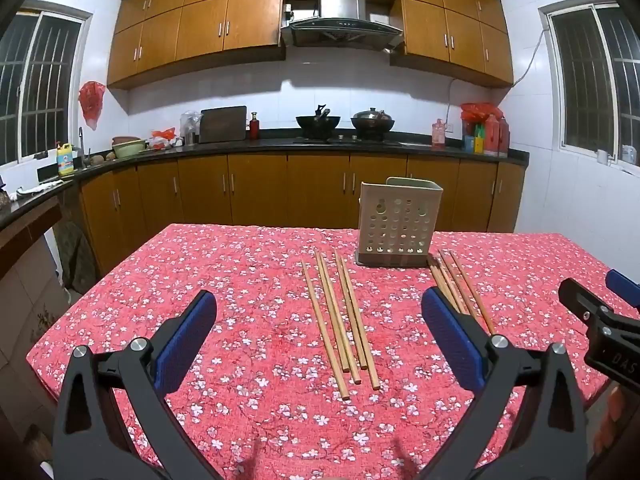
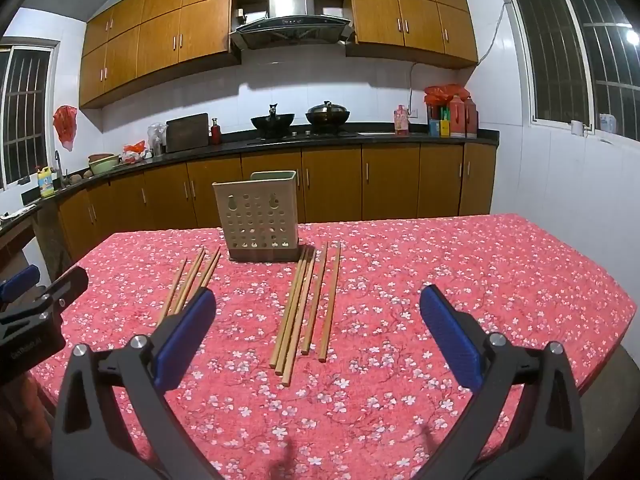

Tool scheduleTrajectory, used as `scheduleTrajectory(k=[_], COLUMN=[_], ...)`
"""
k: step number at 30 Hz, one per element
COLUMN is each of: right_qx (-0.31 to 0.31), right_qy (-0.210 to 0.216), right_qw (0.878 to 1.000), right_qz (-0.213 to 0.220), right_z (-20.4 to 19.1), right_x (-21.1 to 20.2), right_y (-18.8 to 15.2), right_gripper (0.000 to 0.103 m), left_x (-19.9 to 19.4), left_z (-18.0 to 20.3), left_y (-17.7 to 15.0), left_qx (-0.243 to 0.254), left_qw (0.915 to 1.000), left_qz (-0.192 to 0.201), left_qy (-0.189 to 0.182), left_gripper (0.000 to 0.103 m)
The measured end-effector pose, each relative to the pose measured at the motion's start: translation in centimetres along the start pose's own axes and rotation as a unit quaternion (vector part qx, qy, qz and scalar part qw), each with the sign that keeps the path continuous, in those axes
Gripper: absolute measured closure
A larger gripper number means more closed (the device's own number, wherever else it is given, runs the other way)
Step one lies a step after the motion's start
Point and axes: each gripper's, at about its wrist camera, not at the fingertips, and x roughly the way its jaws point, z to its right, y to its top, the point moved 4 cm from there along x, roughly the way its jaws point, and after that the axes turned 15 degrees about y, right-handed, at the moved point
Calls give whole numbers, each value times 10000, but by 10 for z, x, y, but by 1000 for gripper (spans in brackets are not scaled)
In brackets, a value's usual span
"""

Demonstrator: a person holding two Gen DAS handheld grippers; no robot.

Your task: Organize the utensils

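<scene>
Two groups of wooden chopsticks lie on the red floral tablecloth. The left group (image 1: 342, 324) lies ahead of my left gripper (image 1: 318, 312), which is open, empty and above the table. The right group (image 2: 308, 304) lies ahead of my right gripper (image 2: 318, 312), also open and empty. A beige perforated utensil holder (image 1: 396, 222) stands upright behind the chopsticks; it also shows in the right wrist view (image 2: 258, 218). The right group shows partly behind my left gripper's right finger (image 1: 452, 332). The left group (image 2: 192, 276) shows partly behind my right gripper's left finger.
The table (image 1: 240, 280) is covered by the red cloth, with edges left, right and far. The right gripper's body (image 1: 600, 320) is at the right edge of the left view. Kitchen cabinets and a counter (image 1: 280, 148) with woks stand behind.
</scene>
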Motion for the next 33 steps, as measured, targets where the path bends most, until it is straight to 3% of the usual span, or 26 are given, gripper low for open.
scheduleTrajectory(k=[33], right_qx=[54], right_qy=[9], right_qw=[10000], right_qz=[-10], right_z=[2], right_x=[2], right_y=[-2], right_gripper=[4], left_x=[2], left_z=[-2], left_y=[-2], left_qx=[13], left_qw=[10000], left_qz=[-13], left_qy=[3], left_gripper=[2])
